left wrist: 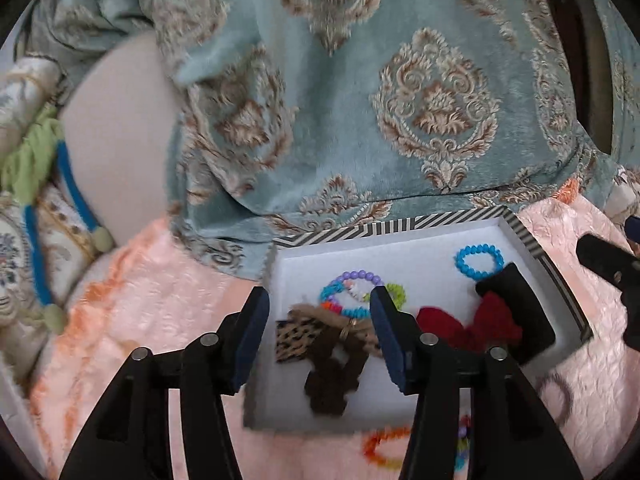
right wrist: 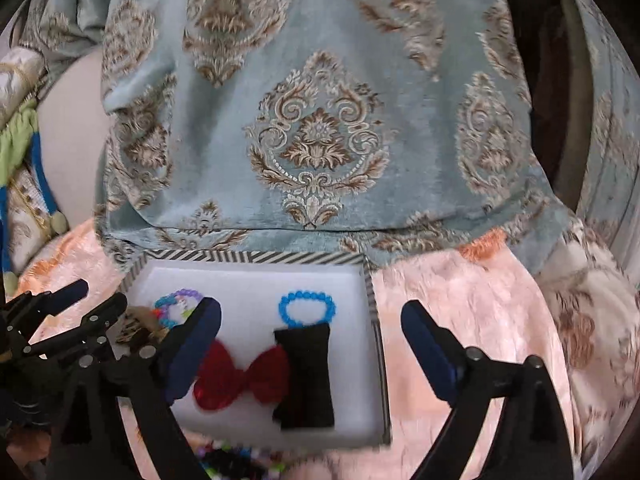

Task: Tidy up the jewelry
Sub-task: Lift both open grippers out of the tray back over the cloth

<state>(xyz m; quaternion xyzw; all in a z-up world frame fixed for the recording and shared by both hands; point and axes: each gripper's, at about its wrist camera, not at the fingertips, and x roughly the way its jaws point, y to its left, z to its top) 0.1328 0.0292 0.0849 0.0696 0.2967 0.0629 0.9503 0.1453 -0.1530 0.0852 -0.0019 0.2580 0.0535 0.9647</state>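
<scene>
— Two views, then. What does the left wrist camera give?

— The left gripper (left wrist: 318,300) hangs over a striped-edge tray (left wrist: 400,229) on a pink bedspread (left wrist: 140,280), fingers apart and gripping nothing. Between them lie a multicolour bead bracelet (left wrist: 352,294) and a brown bow (left wrist: 334,372) with a leopard-print piece (left wrist: 296,338) touching it. Right of those, a red bow (left wrist: 468,326) overlaps a black fabric piece (left wrist: 520,312); a blue bead bracelet (left wrist: 478,261) sits near the far corner.

— Anything outside the tray?

— An orange bead bracelet (left wrist: 384,446) lies on the bedspread just below it, partly hidden by the right finger. A teal damask cushion (left wrist: 360,80) rises behind.

— And the right wrist camera?

— The right gripper (right wrist: 310,314) hovers with fingers wide apart, empty, its left finger over the tray's white floor, its right over the bedspread. The left gripper crowds the tray's left end, covering the brown bow. Blurred beads (right wrist: 236,462) lie below the tray.
</scene>
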